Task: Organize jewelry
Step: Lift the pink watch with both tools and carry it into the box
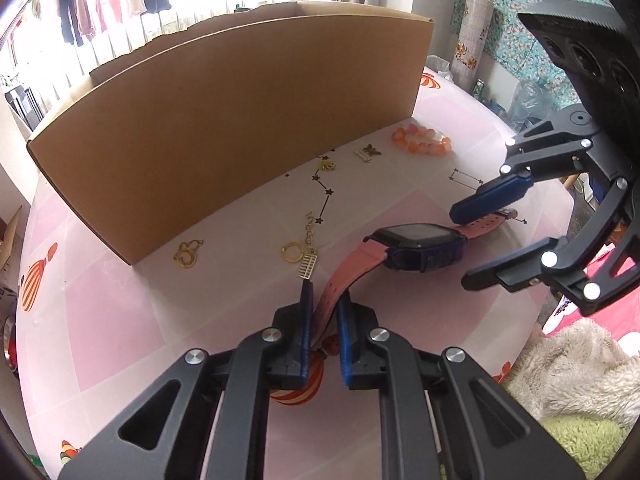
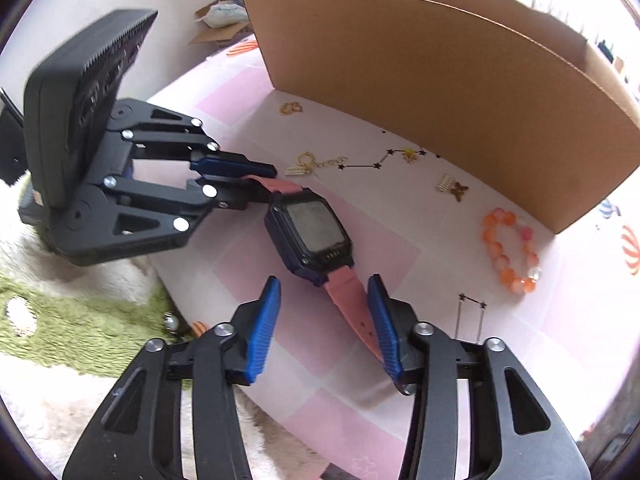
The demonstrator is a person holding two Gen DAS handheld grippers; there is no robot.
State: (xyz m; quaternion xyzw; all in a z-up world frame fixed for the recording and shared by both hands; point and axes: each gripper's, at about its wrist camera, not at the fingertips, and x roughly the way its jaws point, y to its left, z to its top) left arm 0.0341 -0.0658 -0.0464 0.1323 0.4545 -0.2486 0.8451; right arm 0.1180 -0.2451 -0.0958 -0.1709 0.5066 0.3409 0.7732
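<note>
A smartwatch (image 1: 420, 248) (image 2: 312, 228) with a dark case and pink straps lies on the pink-checked tablecloth (image 1: 120, 320). My left gripper (image 1: 325, 300) (image 2: 262, 184) is shut on the end of one pink strap. My right gripper (image 2: 323, 280) (image 1: 460, 248) stands open over the other strap (image 2: 352, 308). That strap lies between the fingers close to the right pad (image 2: 384, 320), and the left pad is well clear of it. Loose jewelry lies in front of an open cardboard box (image 1: 240, 120) (image 2: 440, 100).
An orange bead bracelet (image 1: 424, 142) (image 2: 510, 252), a butterfly charm (image 1: 370, 152) (image 2: 458, 191), a gold ring with chain (image 1: 298, 250) (image 2: 308, 162), a gold pendant (image 1: 187, 254) (image 2: 291, 109) and star earrings (image 2: 472, 316) lie along the box. A fluffy blanket (image 1: 560, 380) (image 2: 80, 320) borders the table edge.
</note>
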